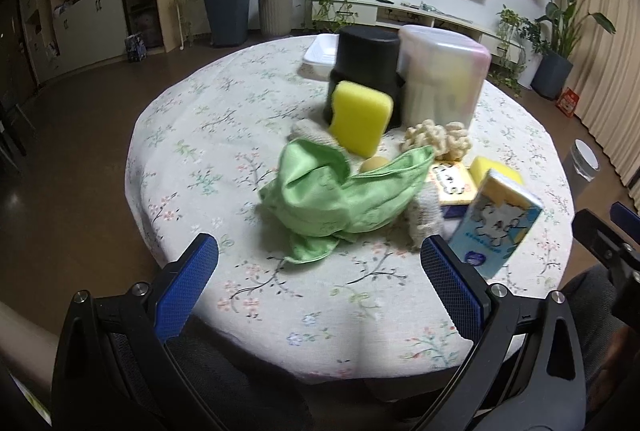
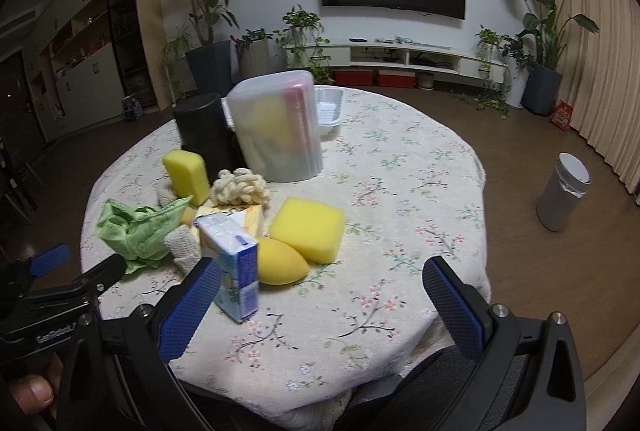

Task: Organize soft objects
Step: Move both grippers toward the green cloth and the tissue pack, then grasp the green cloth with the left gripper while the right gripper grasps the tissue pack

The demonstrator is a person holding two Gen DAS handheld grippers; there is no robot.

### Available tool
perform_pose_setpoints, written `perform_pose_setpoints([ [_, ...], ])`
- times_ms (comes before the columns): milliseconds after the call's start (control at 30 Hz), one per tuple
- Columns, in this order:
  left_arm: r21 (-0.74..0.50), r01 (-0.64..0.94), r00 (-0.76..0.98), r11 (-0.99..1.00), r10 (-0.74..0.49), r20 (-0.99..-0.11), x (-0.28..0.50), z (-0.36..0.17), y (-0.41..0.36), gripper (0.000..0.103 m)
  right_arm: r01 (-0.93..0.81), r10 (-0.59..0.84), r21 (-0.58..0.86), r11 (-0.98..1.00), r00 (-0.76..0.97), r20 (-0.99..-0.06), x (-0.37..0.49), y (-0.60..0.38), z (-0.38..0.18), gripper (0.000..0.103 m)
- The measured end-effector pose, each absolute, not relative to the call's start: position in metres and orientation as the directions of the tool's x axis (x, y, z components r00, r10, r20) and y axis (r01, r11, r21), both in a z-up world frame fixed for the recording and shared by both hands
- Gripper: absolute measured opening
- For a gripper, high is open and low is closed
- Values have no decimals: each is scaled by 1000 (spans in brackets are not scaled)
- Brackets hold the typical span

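A crumpled green cloth [image 1: 340, 191] lies mid-table, just beyond my open left gripper [image 1: 320, 263], which holds nothing. An upright yellow sponge [image 1: 360, 117] leans on a black container [image 1: 366, 71]. A cream knotted puff [image 1: 436, 137] sits by a translucent lidded bin [image 1: 444, 79]. A blue-white tissue pack [image 2: 236, 263] stands beside the left finger of my open right gripper [image 2: 324, 283]. Beyond it lie a flat yellow sponge [image 2: 308, 229], an egg-shaped yellow sponge [image 2: 278, 261] and a beige knitted cloth [image 2: 182, 245].
The round table [image 2: 400, 191] carries a floral tablecloth. A white tray [image 2: 330, 107] sits at its far side. A flat yellow box [image 1: 452, 185] lies under the pile. A grey bin [image 2: 562, 191] stands on the floor to the right. Potted plants line the wall.
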State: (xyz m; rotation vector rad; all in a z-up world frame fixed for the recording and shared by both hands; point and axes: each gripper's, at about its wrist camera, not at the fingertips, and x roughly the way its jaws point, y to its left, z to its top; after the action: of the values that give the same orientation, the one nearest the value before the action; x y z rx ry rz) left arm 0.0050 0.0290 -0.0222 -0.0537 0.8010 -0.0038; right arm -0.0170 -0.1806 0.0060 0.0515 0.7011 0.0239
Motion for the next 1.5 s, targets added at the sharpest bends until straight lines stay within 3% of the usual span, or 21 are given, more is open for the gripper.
perform_pose_setpoints([
  [333, -94, -15, 728, 995, -54, -684, 10, -33, 49, 101, -141, 170, 98, 985, 737, -654, -7, -153, -4, 100],
  [867, -223, 37, 698, 974, -185, -692, 33, -48, 59, 103, -182, 228, 142, 973, 668, -708, 26, -140, -32, 94],
  [1033, -172, 12, 633, 985, -141, -761, 45, -54, 59, 101, -192, 235, 143, 971, 653, -720, 32, -137, -37, 87],
  [1100, -190, 0, 642, 982, -146, -753, 45, -52, 65, 101, -201, 241, 143, 969, 645, -725, 34, -136, -39, 79],
  [1500, -127, 2, 658, 992, -97, -747, 50, -47, 62, 101, -216, 227, 107, 970, 668, -709, 36, -136, -38, 62],
])
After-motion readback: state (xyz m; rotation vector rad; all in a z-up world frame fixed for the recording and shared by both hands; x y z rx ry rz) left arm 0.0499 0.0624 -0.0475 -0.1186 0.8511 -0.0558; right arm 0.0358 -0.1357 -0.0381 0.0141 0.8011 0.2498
